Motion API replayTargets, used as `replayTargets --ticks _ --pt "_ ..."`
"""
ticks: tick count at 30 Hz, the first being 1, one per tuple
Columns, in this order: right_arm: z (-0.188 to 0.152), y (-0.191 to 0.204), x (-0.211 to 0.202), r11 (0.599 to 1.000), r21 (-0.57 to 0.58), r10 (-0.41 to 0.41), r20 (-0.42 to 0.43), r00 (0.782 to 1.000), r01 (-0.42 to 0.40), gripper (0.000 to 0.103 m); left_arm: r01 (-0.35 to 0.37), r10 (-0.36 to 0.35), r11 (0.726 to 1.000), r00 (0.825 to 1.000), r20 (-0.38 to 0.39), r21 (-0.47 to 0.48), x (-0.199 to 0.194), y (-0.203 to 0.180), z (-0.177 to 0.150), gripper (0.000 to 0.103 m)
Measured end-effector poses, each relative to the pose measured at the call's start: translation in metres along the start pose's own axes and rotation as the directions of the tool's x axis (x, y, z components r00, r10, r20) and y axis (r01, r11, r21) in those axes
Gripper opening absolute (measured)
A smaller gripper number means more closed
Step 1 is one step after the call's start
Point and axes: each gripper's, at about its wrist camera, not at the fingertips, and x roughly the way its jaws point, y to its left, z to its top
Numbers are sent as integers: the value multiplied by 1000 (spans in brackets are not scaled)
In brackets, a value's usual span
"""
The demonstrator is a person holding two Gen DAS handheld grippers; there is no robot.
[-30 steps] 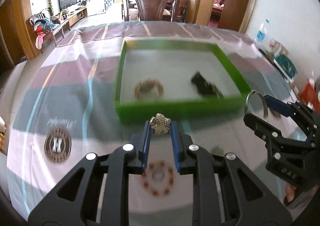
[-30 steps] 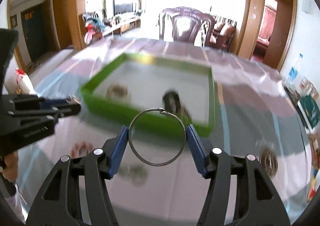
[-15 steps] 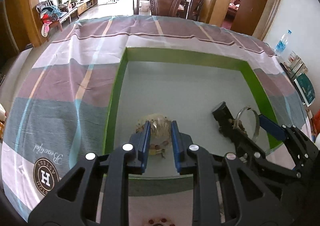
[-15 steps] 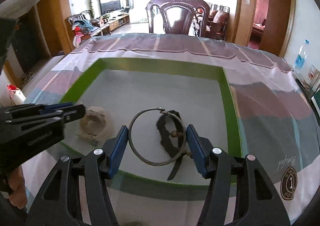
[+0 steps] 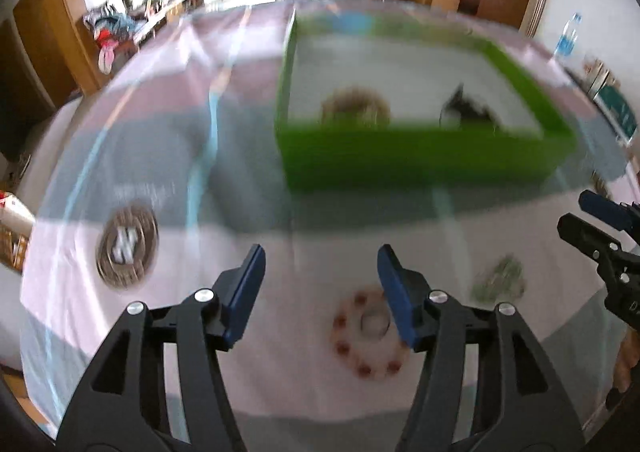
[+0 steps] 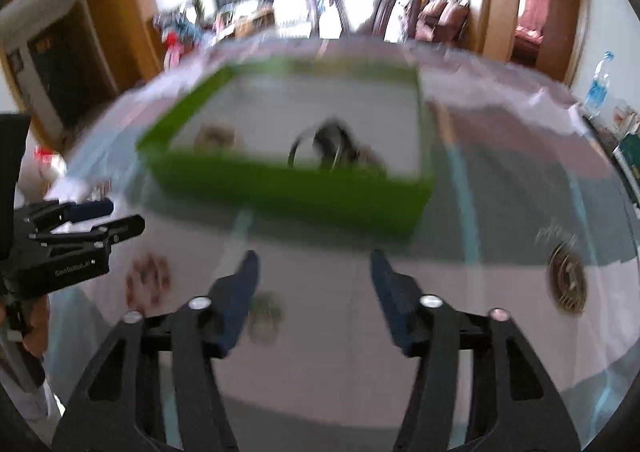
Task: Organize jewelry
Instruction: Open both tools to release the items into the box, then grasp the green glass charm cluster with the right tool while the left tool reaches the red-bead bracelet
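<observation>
**Two loose pieces left, both hand-held grippers empty**

So, both are spread wide with nothing between the fingers: left hand-held gripper (image 5: 320, 272), right hand-held gripper (image 6: 314, 272). The red-beaded bracelet (image 5: 370, 336) lies on the surface right at the left one's tips, around 5 o'clock from centre. It looks light and floppy, beads probably slick, so I'd pinch across one side of the band. A greenish piece (image 5: 498, 280) sits at 3 o'clock of it, too blurred to identify. The green tray (image 5: 420, 156) at 12 o'clock already holds some jewelry.
</observation>
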Motion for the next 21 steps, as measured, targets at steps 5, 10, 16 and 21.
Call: replayTargets --ticks 5,10,16,21 --pt "-18 26 31 997 -82 -19 -94 995 12 52 4 -3 1000 999 -41 15 10 -7 -21 64" --pt "-40 50 28 983 -176 29 -142 989 -54 53 -16 16 1000 1000 -24 -5 -2 3 -38 70" --pt "-49 62 3 968 -232 70 -98 993 -91 53 -21 21 1000 999 -31 -16 -5 9 -53 70" --pt "-28 53 18 983 -175 50 -68 996 -61 53 -18 18 1000 999 -34 3 -2 -3 -55 70"
